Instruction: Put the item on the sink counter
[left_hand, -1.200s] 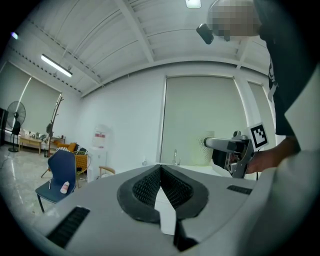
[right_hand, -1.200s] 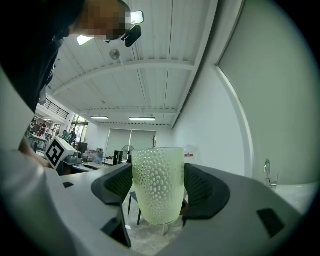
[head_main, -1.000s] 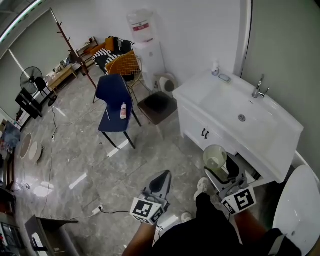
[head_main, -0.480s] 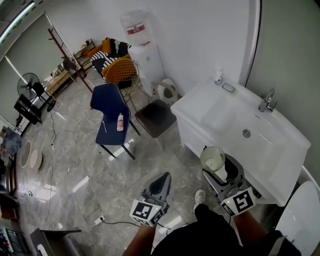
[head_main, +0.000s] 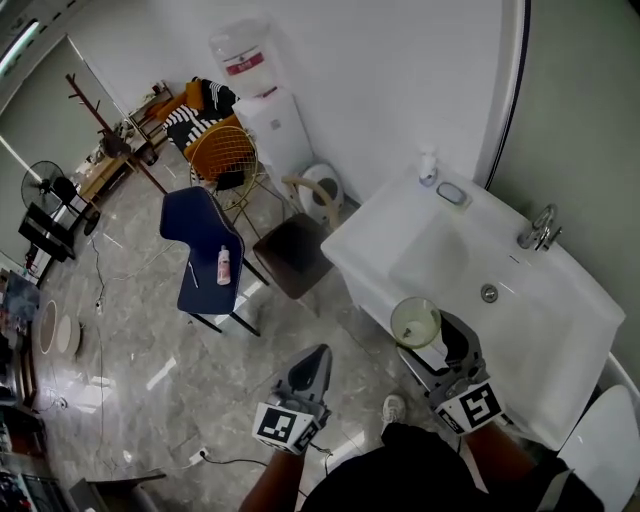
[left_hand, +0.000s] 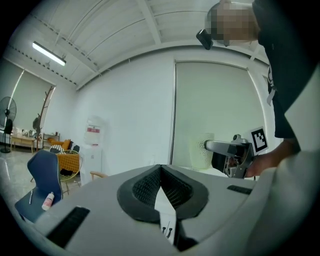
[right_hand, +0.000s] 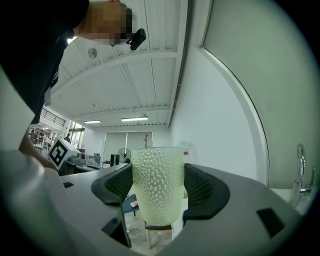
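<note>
A pale green dimpled cup (head_main: 416, 322) (right_hand: 158, 185) stands upright between the jaws of my right gripper (head_main: 432, 343) (right_hand: 158, 187), which is shut on it. In the head view the cup hangs over the front edge of the white sink counter (head_main: 375, 225). My left gripper (head_main: 312, 372) (left_hand: 160, 189) is shut with nothing in it and is held low over the floor, left of the counter. In the left gripper view the cup (left_hand: 202, 152) shows at the right, in the other gripper.
The counter has a basin with a drain (head_main: 489, 293), a tap (head_main: 539, 228), a soap dish (head_main: 452, 193) and a small bottle (head_main: 428, 165) at its back. A brown stool (head_main: 292, 253), a blue chair (head_main: 196, 247) with a bottle (head_main: 223, 266), and a water dispenser (head_main: 262, 95) stand nearby.
The view has drawn nearer to the sink. My right gripper with the cup has moved from in front of the cabinet up to the counter's front edge. The left gripper stays shut and low.
</note>
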